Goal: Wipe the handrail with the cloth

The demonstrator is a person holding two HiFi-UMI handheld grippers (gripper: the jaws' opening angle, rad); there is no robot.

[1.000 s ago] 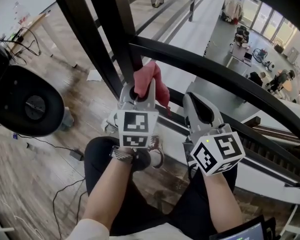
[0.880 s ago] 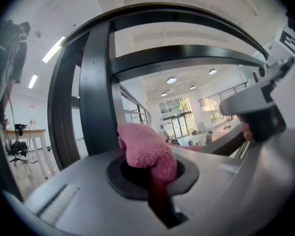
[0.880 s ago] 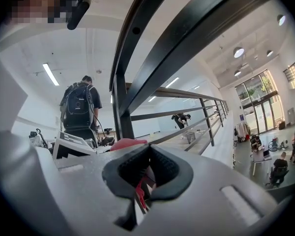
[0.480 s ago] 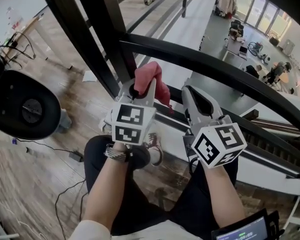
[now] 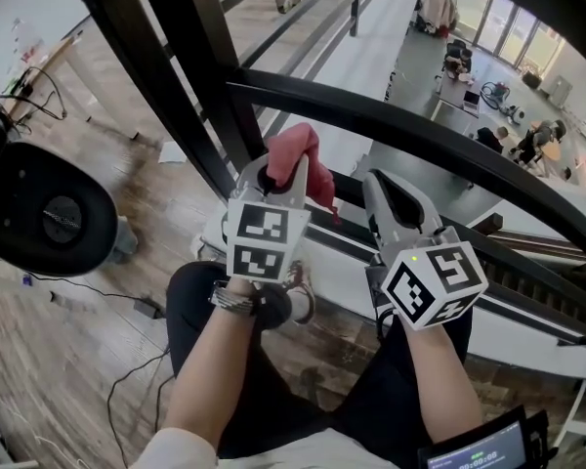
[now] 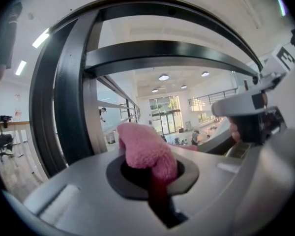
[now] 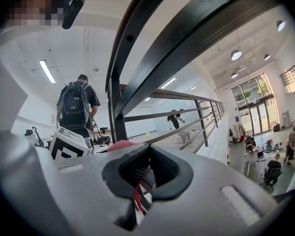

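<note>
Cloth [image 5: 299, 150], L hand-held gripper [image 5: 273, 176] clamped, below handrail [image 5: 420, 135]

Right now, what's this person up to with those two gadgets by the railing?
A person stands at a black handrail overlooking a hall, with a hand-held gripper in each hand. The left gripper is clamped on a pink cloth, raised close to the rail; whether the cloth touches it can't be told. The right gripper is alongside, jaws together and holding nothing.
</note>
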